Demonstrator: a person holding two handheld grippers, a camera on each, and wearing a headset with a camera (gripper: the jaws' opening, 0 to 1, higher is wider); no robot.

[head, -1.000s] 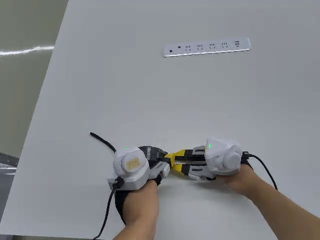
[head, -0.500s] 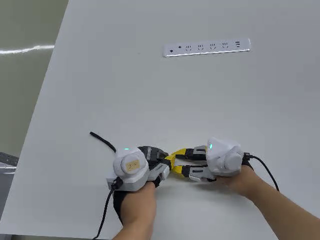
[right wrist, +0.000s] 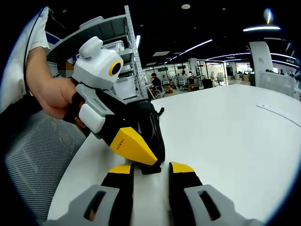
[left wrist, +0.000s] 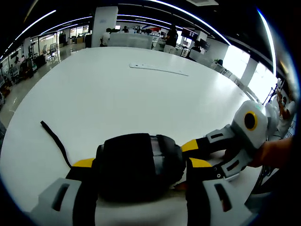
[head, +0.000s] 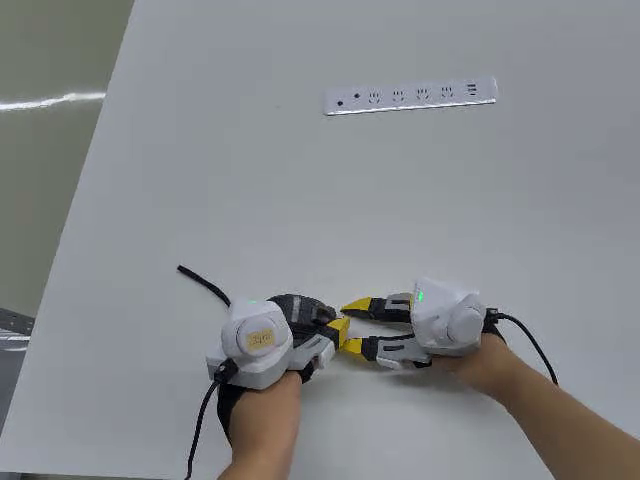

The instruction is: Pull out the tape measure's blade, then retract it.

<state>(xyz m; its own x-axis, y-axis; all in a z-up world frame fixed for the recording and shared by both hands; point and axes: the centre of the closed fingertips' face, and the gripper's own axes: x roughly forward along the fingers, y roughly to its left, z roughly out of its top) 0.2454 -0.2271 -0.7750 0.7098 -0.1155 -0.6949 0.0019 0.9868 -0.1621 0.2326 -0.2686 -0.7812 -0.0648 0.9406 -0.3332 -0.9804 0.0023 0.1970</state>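
So the left gripper is squeezing the black tape measure tight between its jaws, with the case sitting down on the white table. The right gripper is pointing straight at it, jaws narrowly parted and gripping nothing, tips just short of the case. A black strap is trailing off beyond the left jaw.
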